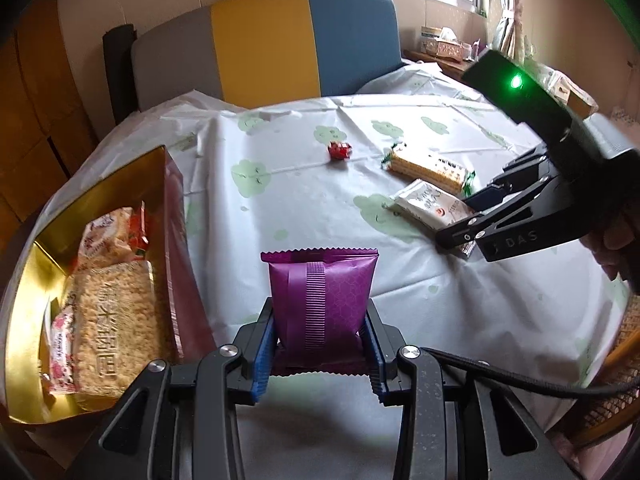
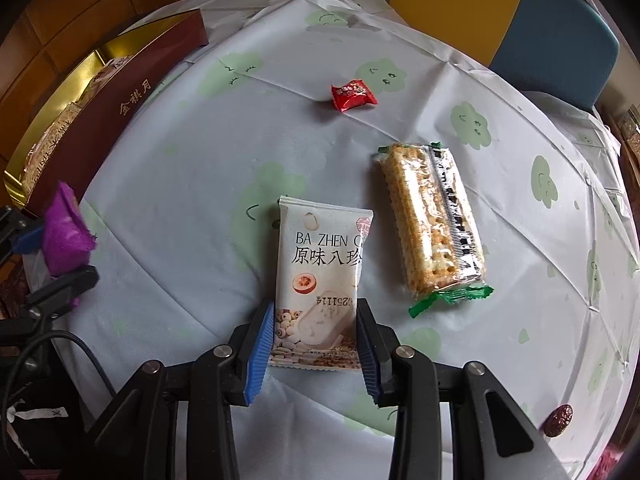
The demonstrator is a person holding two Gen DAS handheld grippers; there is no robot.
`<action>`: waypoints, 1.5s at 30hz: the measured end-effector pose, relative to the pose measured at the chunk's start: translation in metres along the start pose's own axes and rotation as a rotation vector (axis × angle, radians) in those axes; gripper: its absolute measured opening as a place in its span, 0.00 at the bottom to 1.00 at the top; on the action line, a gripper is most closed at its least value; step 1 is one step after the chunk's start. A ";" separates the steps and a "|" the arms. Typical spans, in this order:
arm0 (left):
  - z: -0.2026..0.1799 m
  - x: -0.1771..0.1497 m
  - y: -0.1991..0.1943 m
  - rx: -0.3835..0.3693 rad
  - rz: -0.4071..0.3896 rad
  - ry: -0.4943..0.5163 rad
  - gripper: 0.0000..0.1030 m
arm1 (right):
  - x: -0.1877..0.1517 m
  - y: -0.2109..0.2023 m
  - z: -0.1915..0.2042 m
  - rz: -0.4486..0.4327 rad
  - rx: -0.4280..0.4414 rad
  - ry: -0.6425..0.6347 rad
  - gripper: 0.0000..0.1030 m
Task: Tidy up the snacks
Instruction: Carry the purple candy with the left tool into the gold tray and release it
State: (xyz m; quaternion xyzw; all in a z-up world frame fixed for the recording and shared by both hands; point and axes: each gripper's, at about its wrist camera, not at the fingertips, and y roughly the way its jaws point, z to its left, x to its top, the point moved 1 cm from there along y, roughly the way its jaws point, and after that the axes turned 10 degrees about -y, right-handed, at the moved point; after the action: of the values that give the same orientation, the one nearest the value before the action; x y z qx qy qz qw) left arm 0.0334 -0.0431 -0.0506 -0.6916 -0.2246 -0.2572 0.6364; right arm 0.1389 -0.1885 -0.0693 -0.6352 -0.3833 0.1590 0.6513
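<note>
Your table (image 1: 460, 320) is round, under a pale cloth printed with green clouds, and a chair (image 1: 280, 48) in grey, yellow and blue stands at its far side. On your left, at the table's edge, sits the open box (image 1: 100, 196), gold inside and maroon outside; it already holds a big rice cake (image 1: 116, 324) and several smaller red-and-white packets beside it.

Your left gripper (image 1: 320, 344) is clamped on the purple pack (image 1: 322, 300), its blue pads pressing both sides of the pack's lower half, with the pack standing up just right of the box wall. From the right wrist view the same pack shows at the far left, next to the box's maroon side.

Your right gripper (image 2: 316, 340) straddles the near end of the white pack (image 2: 320, 280), which lies flat on the cloth. Its pads sit right at the pack's edges, but you cannot tell whether they are squeezing it.

Just right of the white pack lies the wafer bar (image 2: 434, 224) in clear wrap with green ends. The red candy (image 2: 353, 95) lies farther back, well apart from both. A brown date (image 2: 558, 420) rests near the table's right edge.
</note>
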 end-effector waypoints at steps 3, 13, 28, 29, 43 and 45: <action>0.004 0.003 -0.008 0.006 -0.013 -0.006 0.38 | -0.002 -0.002 -0.003 0.005 -0.010 0.020 0.37; 0.019 0.011 -0.025 0.026 -0.041 -0.034 0.38 | -0.003 -0.001 -0.002 0.003 -0.024 0.012 0.38; 0.042 0.016 -0.030 0.040 -0.045 -0.097 0.38 | -0.002 0.001 -0.002 0.005 -0.053 0.013 0.38; 0.043 0.016 -0.030 0.039 -0.043 -0.100 0.38 | -0.002 0.001 -0.001 0.005 -0.054 0.014 0.38; 0.075 0.017 -0.038 0.008 -0.032 -0.208 0.38 | -0.004 -0.002 0.007 0.008 -0.119 0.000 0.53; 0.091 0.019 -0.044 0.015 -0.038 -0.257 0.38 | -0.004 -0.003 0.009 0.007 -0.132 -0.015 0.52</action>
State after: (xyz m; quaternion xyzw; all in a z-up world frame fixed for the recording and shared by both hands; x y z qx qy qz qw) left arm 0.0264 0.0514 -0.0098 -0.7098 -0.3193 -0.1768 0.6024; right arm 0.1284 -0.1854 -0.0683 -0.6770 -0.3956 0.1400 0.6046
